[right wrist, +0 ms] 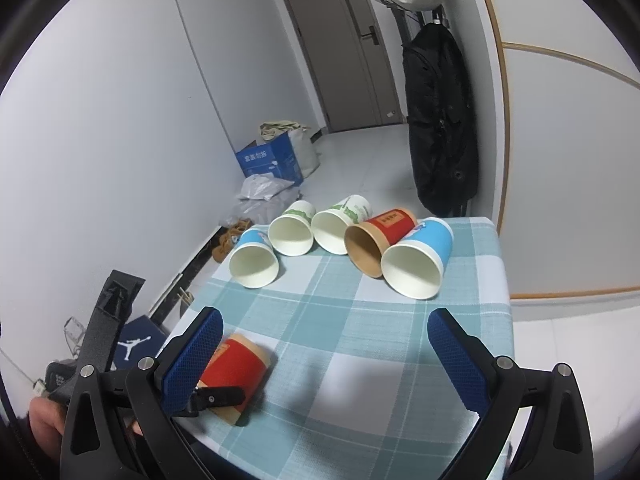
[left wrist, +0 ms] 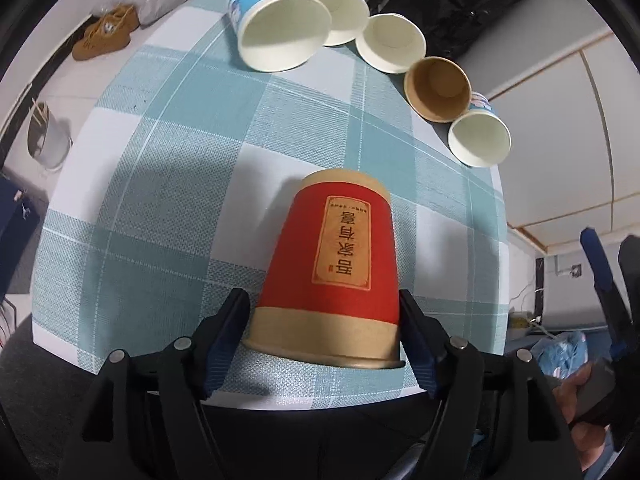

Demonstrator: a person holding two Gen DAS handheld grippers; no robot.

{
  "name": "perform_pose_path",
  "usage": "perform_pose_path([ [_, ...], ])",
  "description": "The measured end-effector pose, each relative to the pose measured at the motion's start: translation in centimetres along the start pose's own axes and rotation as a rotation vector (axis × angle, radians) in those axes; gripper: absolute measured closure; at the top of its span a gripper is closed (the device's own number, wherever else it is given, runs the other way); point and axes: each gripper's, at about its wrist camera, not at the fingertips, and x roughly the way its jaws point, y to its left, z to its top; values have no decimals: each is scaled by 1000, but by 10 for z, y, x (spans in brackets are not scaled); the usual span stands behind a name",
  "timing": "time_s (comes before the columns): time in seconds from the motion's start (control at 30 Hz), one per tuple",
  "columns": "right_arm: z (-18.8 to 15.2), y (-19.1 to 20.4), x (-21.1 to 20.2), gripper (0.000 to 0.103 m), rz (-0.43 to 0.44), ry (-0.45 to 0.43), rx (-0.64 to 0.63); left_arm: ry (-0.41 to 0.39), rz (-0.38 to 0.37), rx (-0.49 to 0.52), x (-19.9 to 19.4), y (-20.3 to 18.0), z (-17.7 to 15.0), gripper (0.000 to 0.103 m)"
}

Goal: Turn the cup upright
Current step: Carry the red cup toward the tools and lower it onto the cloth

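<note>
**Operator:** While I look along the left gripper point(left wrist: 324, 320), the red cup point(left wrist: 336, 268) sits between its fingers, lying tilted on the checked tablecloth point(left wrist: 160, 200), wide rim toward me and closed base pointing away. Both pads lie against the tan band near the rim, one on each side, so I judge the jaws are pinching the cup there.

**Partner:** How do you expect it to handle?

**Operator:** It is thin paper, so I judge it very light and easily crushed. The rolled rim is the stiffest part, which makes that band a fair place to hold. I'd squeeze only enough to stop it slipping, since the wall looks smooth.

**Partner:** And the right side?

**Operator:** The right gripper point(right wrist: 324, 352) has its fingers spread wide with nothing between them. From that camera the red cup shows beside and partly behind the left-hand finger, at the near edge of the cloth.

**Partner:** Anything beyond the fingertips?

**Operator:** Five other paper cups point(right wrist: 332, 240) lie on their sides well beyond both fingertips, mouths toward me.
</note>
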Motion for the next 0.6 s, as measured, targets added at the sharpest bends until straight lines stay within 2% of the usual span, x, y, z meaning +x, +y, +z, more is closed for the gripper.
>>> perform_pose_path([
  [0.17,-1,-2,-3,0,-3,-4,3,-40,19,39,-8,-7,-2,33],
  [0.27,-3,-3,-6,0,4,-9,16,-55,6,53,-11,-10,-3,33],
  [0.33,-4,-3,-8,0,3,-10,18,-67,33,55,-12,-11,-4,31],
  [0.43,-6,-2,-11,0,6,-16,20,-130,94,97,-21,-16,-6,31],
  [0.6,-9,-2,-16,0,12,-23,33,-196,88,116,-34,-19,-9,31],
])
